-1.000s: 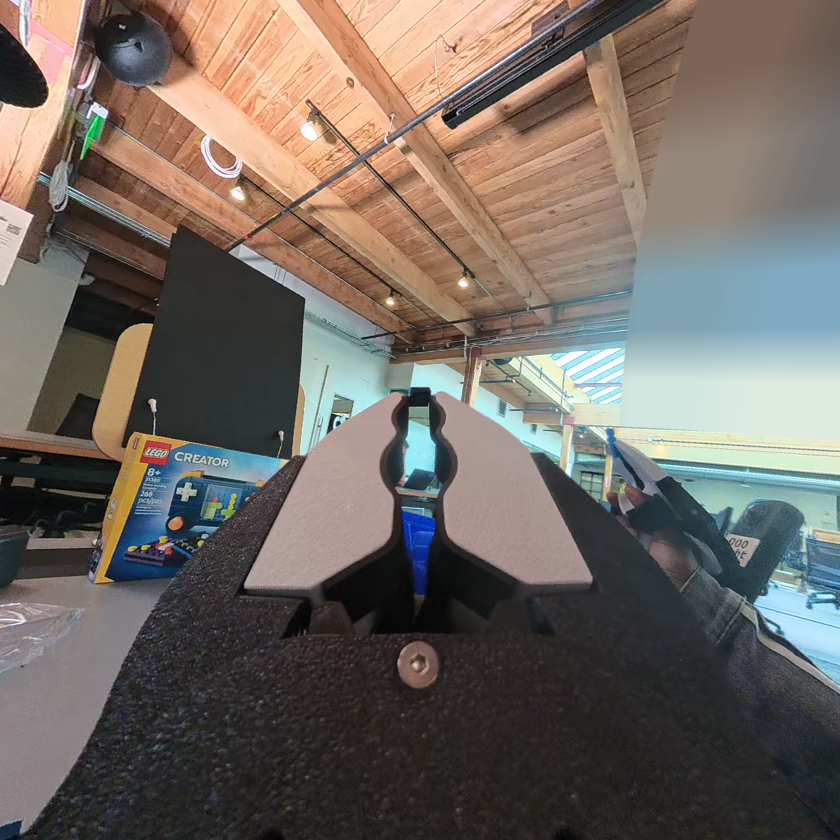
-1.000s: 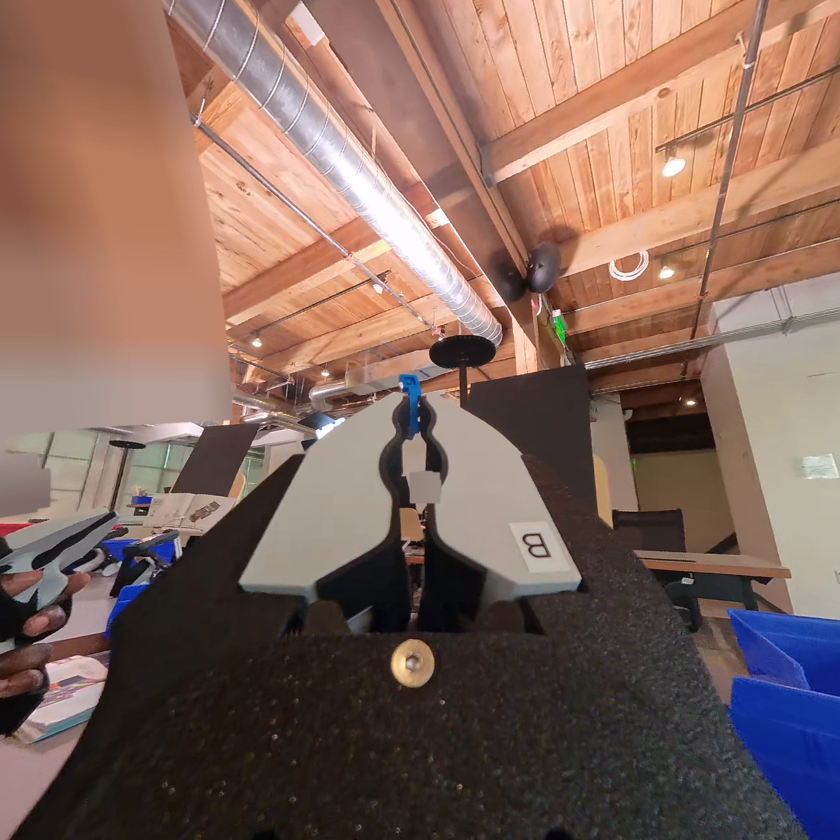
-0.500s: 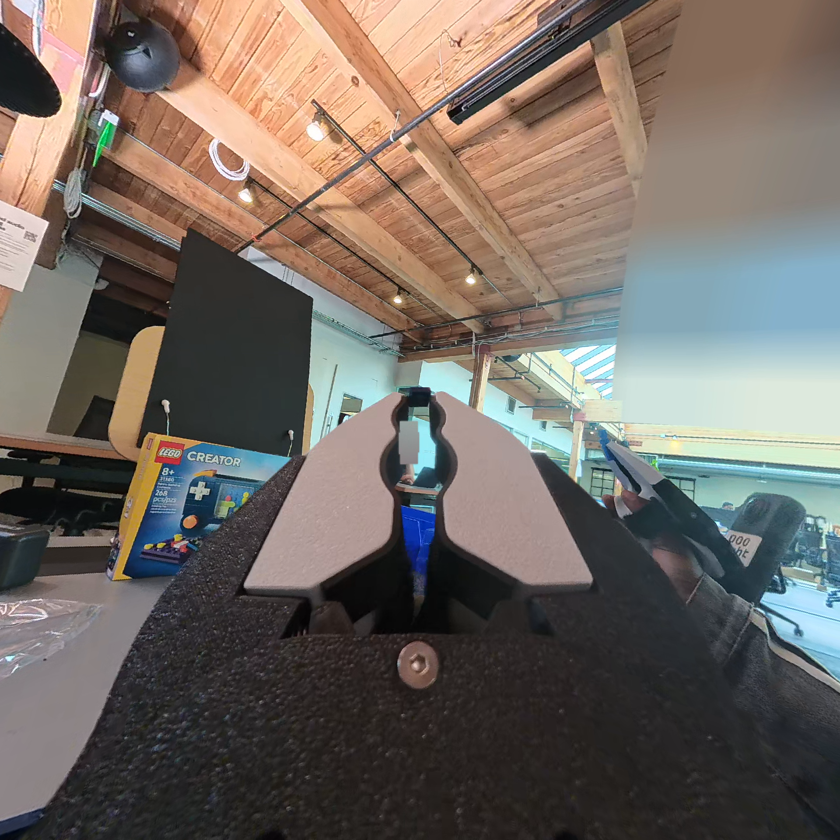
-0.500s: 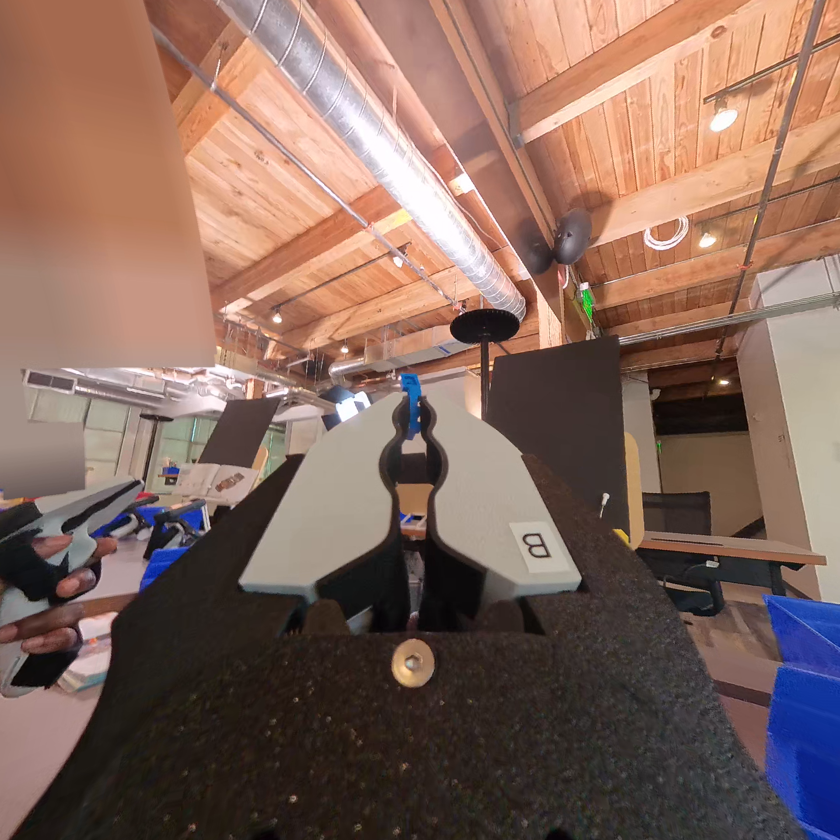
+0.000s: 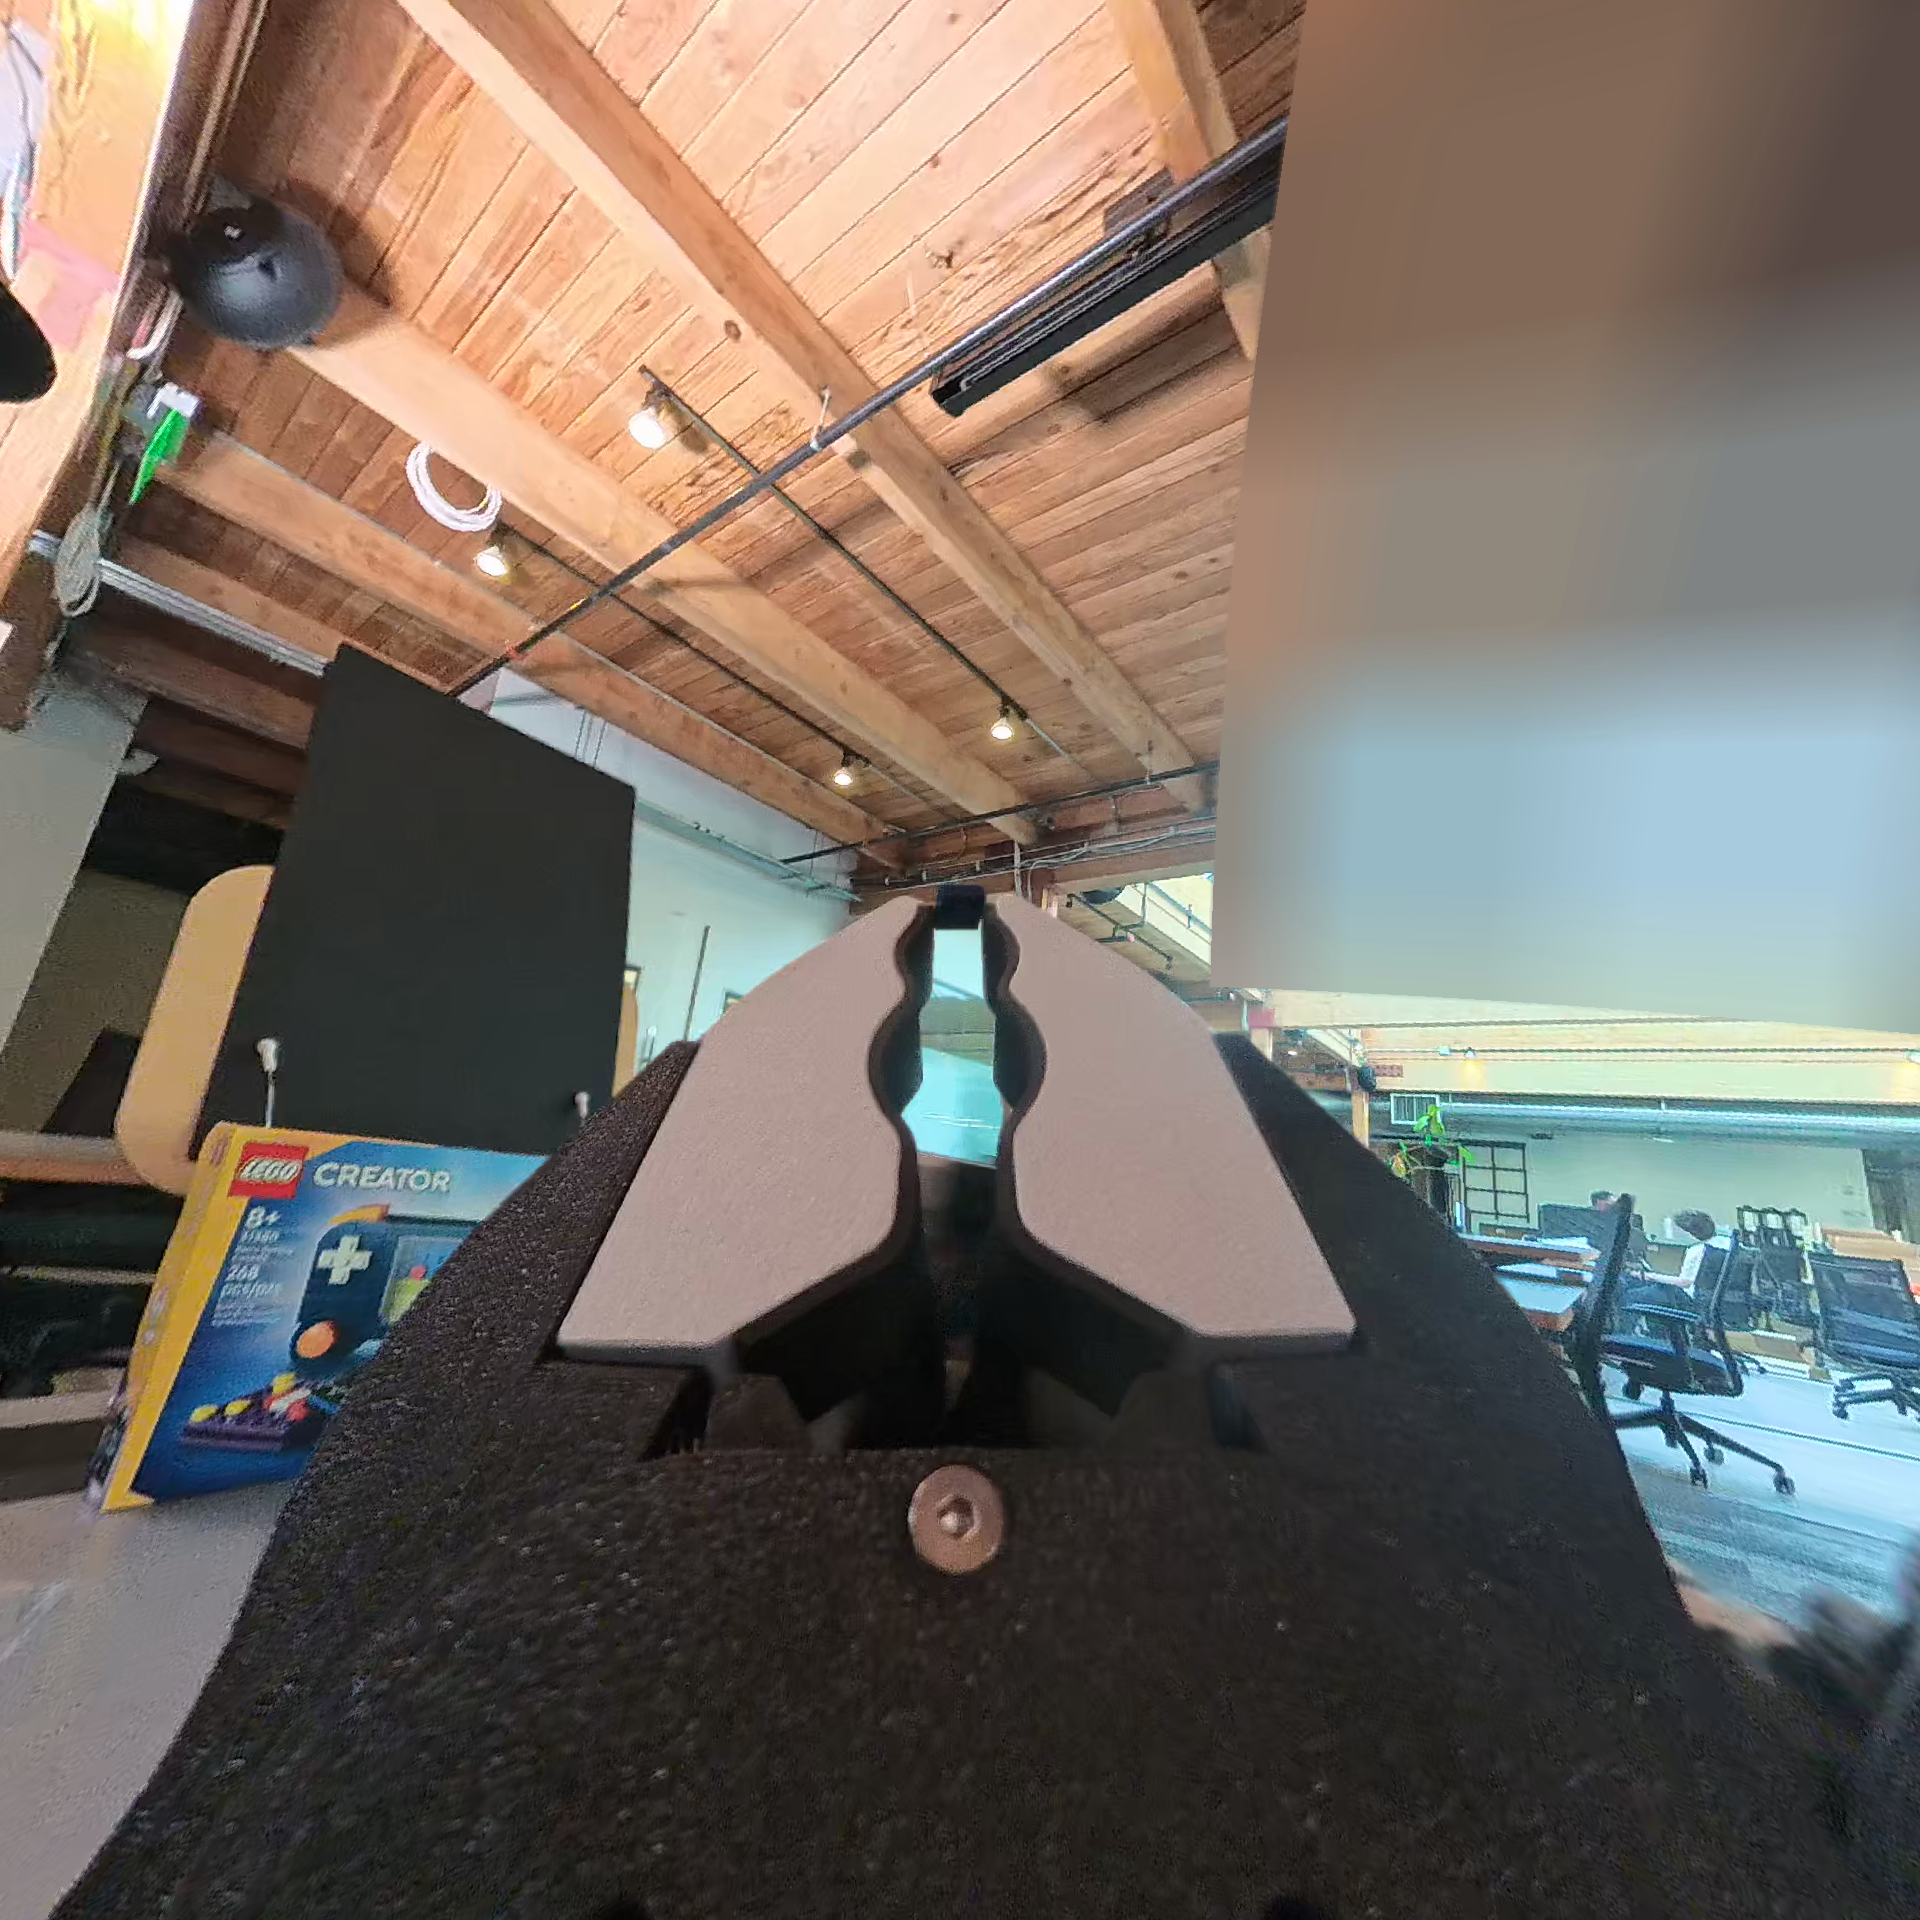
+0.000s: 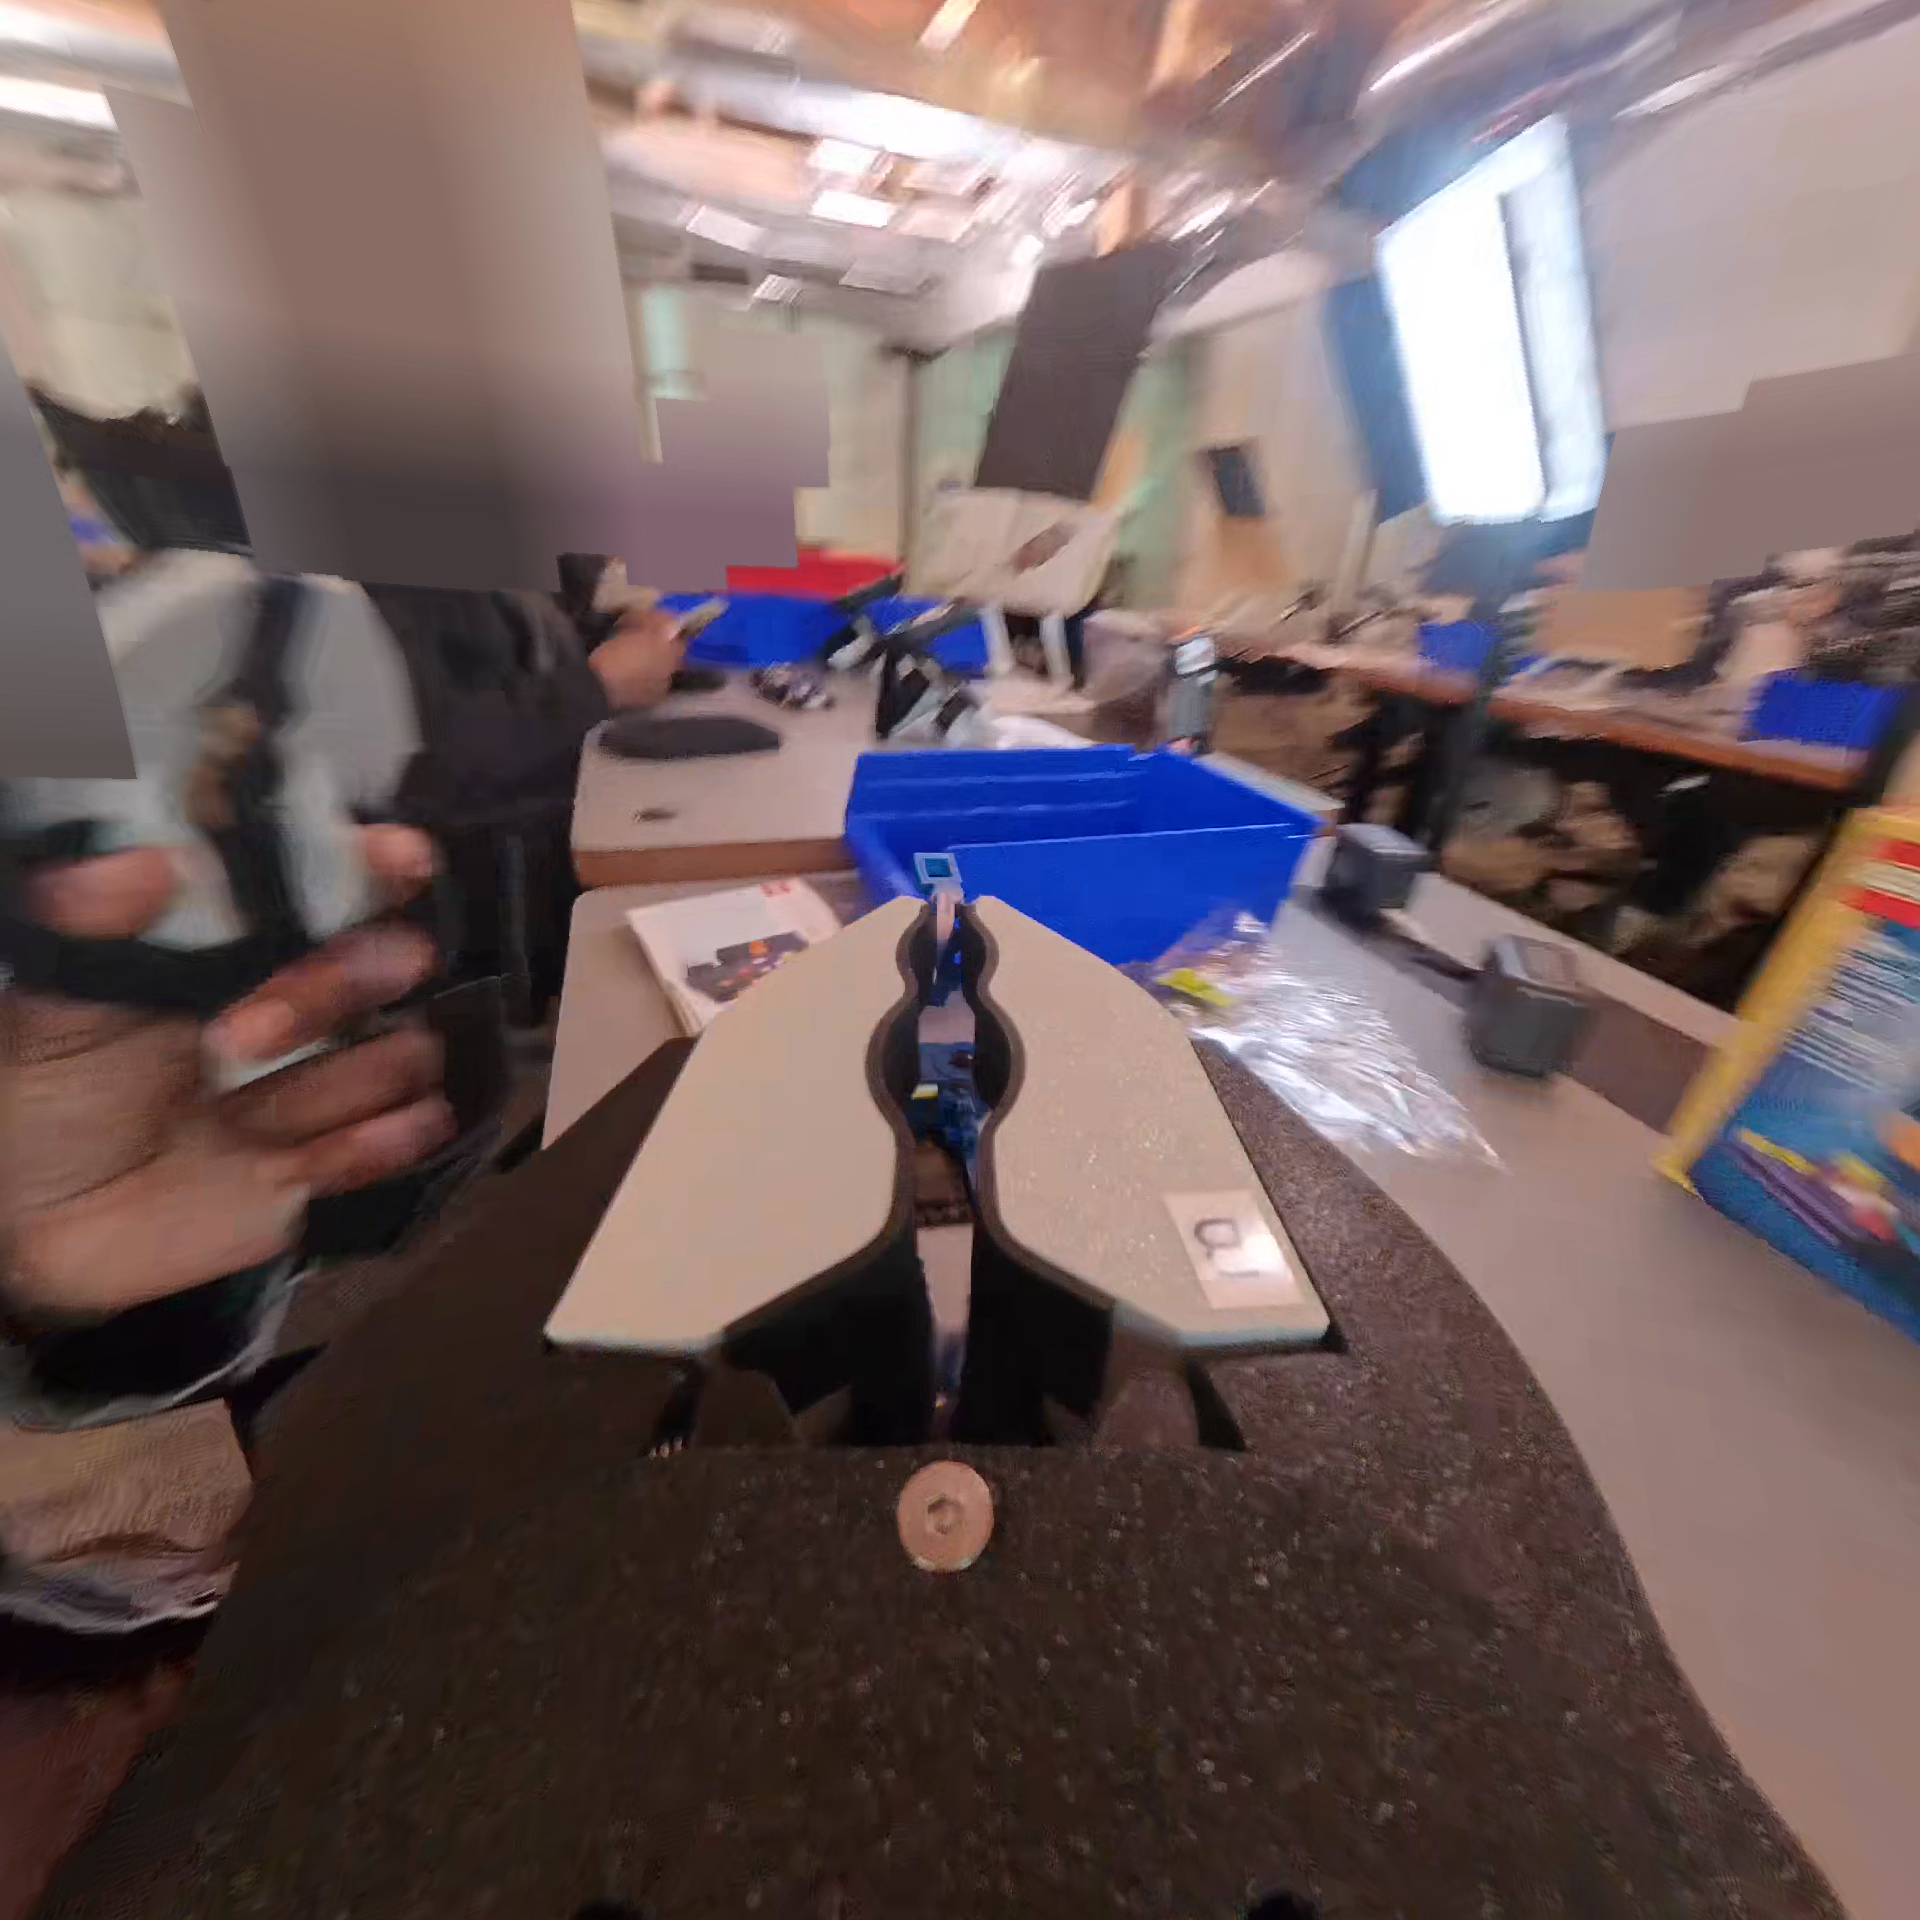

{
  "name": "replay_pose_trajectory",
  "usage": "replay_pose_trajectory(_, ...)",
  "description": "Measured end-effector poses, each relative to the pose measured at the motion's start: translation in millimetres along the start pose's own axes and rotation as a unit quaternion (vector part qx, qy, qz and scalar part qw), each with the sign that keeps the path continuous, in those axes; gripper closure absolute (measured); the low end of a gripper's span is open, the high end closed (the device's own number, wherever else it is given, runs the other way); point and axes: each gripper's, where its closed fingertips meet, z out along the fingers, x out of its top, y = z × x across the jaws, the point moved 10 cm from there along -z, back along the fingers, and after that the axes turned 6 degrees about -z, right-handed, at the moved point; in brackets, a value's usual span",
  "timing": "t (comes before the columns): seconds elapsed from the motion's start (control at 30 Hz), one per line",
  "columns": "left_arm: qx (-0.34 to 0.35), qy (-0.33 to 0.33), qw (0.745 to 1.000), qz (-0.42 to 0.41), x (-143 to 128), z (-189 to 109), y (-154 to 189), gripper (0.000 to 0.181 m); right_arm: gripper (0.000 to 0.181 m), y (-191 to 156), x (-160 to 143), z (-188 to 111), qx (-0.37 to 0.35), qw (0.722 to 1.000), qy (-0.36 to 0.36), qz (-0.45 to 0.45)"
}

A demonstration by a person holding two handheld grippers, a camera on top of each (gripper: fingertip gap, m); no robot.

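Left tongs (image 5: 958,925) pointed up towards the wooden ceiling, clenched nearly shut on a small dark piece (image 5: 958,906) at the very tips. A toy box (image 5: 301,1309) stood at the far left edge of the surface (image 5: 125,1621).

Right tongs (image 6: 943,914) were level over the surface and pinched a small blue piece (image 6: 934,869) at the tips. Beyond them, towards the far edge, lay a booklet (image 6: 727,935), a blue bin (image 6: 1081,842) and a clear plastic bag (image 6: 1320,1039). View heavily blurred.

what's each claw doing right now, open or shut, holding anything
Left claw: shut on a small dark piece at its tips.
Right claw: shut on a small blue piece at its tips, above the grey table.
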Motion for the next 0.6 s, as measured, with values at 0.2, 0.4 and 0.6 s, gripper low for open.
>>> replay_pose_trajectory(0.2,-0.016,0.004,1.000,0.014,0,0,12,0.173,0.177,36,-2,221,0.130,0.979,-0.155,0.003)
replay_pose_trajectory(0.4,0.010,0.013,0.999,0.045,18,-7,1,0.174,0.157,53,-48,344,0.121,0.950,-0.278,0.073)
replay_pose_trajectory(0.6,0.038,0.024,0.998,0.032,22,-13,-10,0.174,0.108,58,-44,345,0.125,0.968,-0.214,0.053)
